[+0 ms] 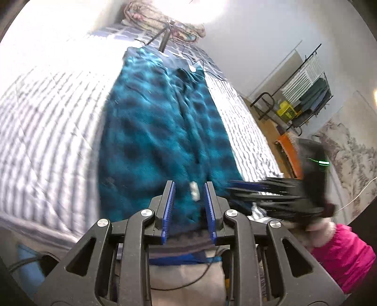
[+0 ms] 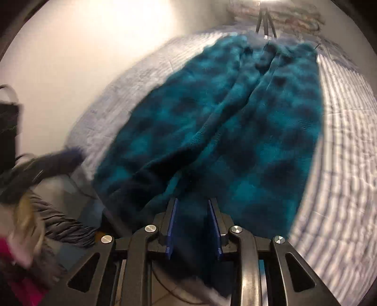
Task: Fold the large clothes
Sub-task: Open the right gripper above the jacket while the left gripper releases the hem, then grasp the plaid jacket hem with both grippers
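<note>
A large teal and dark-blue checked fleece garment [image 1: 165, 122] [image 2: 235, 122] lies lengthwise on a striped quilt covering the bed [image 1: 47, 122] [image 2: 341, 146]. My left gripper [image 1: 189, 187] hovers over the garment's near end. Its jaws stand apart, and only the fabric below and a white tag show in the gap. In the right wrist view it is a blur [image 2: 76, 153] left of the garment. Dark fleece fills my right gripper [image 2: 192, 204] from pad to pad and hangs down past the bed edge. From the left wrist it appears blurred at the garment's near right corner [image 1: 233, 186].
A tripod [image 1: 165, 40] [image 2: 265, 21] and cables stand at the bed's far end, before a folded floral blanket [image 1: 162, 16]. A clothes rack [image 1: 306, 94] and an orange object [image 1: 291, 153] sit on the floor to the right. A pink sleeve [image 1: 341, 254] is close by.
</note>
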Tool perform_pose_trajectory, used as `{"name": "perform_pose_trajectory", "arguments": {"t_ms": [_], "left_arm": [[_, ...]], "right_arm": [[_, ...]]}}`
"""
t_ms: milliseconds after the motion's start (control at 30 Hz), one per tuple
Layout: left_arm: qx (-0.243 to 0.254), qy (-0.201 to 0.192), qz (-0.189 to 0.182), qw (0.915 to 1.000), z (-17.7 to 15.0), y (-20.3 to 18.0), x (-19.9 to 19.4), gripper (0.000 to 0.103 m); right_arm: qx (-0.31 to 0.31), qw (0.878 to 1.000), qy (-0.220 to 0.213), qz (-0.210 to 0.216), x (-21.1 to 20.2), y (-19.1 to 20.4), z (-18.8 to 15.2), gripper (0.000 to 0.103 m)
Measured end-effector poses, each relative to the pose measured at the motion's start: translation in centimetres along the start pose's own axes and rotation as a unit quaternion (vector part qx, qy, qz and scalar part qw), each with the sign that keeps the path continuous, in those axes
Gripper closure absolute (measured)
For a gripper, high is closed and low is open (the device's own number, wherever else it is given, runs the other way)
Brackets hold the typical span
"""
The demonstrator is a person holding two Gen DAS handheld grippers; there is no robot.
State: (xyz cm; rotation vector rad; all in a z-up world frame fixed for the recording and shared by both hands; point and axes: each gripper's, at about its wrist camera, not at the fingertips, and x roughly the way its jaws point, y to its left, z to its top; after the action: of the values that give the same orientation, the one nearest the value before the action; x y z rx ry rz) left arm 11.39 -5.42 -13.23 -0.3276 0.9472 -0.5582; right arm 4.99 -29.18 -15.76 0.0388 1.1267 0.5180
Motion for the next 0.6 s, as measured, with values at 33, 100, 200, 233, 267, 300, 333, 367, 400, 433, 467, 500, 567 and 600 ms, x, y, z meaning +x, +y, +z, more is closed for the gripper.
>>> {"name": "perform_pose_trajectory", "arguments": {"t_ms": [33, 100, 200, 233, 267, 300, 333, 367, 400, 433, 467, 500, 567, 600], "left_arm": [[0.004, -0.001, 0.004, 1.0000, 0.2, 0.2, -0.2, 0.080], [0.016, 0.002, 0.008, 0.9998, 1.1, 0.5, 0.2, 0.080], [0.025, 0.018, 0.002, 0.9995, 1.5, 0.5, 2.0, 0.080], [0.024, 0.029, -0.005, 0.9993, 1.4, 0.4, 3.0, 0.080], [0.024, 0.041, -0.010, 0.9988, 1.3, 0.1, 4.1, 0.080], [0.023, 0.051, -0.012, 0.9984, 1.0, -0.2, 4.9, 0.080], [0.026, 0.062, -0.015, 0.9976, 0.6, -0.7, 6.2, 0.080], [0.033, 0.071, -0.017, 0.9968, 0.3, -1.3, 7.2, 0.080], [0.040, 0.076, -0.015, 0.9962, 0.0, -1.7, 7.8, 0.080], [0.050, 0.082, -0.014, 0.9953, -0.4, -2.4, 8.7, 0.080], [0.063, 0.089, -0.015, 0.9939, -0.8, -3.0, 9.6, 0.080], [0.077, 0.094, -0.012, 0.9925, -1.3, -3.5, 10.4, 0.080], [0.105, 0.103, 0.007, 0.9891, -2.4, -4.2, 12.2, 0.080], [0.116, 0.101, 0.015, 0.9880, -2.9, -4.2, 12.8, 0.080]], "right_arm": [[0.007, 1.000, -0.011, 0.000, -1.2, -0.3, -0.3, 0.074], [0.043, 0.998, -0.041, 0.001, -4.5, -1.6, -1.3, 0.072], [0.075, 0.995, -0.064, -0.013, -6.5, -3.2, -2.3, 0.070], [0.078, 0.995, -0.063, -0.016, -6.4, -3.4, -2.2, 0.070], [0.083, 0.995, -0.059, -0.021, -6.1, -3.5, -2.6, 0.070], [0.090, 0.994, -0.052, -0.029, -5.5, -3.7, -3.0, 0.070], [0.095, 0.994, -0.047, -0.037, -4.8, -3.9, -3.2, 0.070], [0.105, 0.992, -0.040, -0.049, -4.1, -4.2, -3.6, 0.067], [0.113, 0.992, -0.036, -0.052, -3.5, -4.4, -3.7, 0.060], [0.124, 0.991, -0.033, -0.050, -3.1, -4.7, -4.0, 0.056], [0.137, 0.989, -0.031, -0.045, -2.7, -5.1, -4.3, 0.049], [0.145, 0.988, -0.027, -0.040, -2.2, -5.4, -4.6, 0.045], [0.146, 0.988, -0.013, -0.040, -1.2, -5.9, -5.0, 0.045], [0.140, 0.989, -0.007, -0.045, -0.7, -5.8, -5.1, 0.045]]}}
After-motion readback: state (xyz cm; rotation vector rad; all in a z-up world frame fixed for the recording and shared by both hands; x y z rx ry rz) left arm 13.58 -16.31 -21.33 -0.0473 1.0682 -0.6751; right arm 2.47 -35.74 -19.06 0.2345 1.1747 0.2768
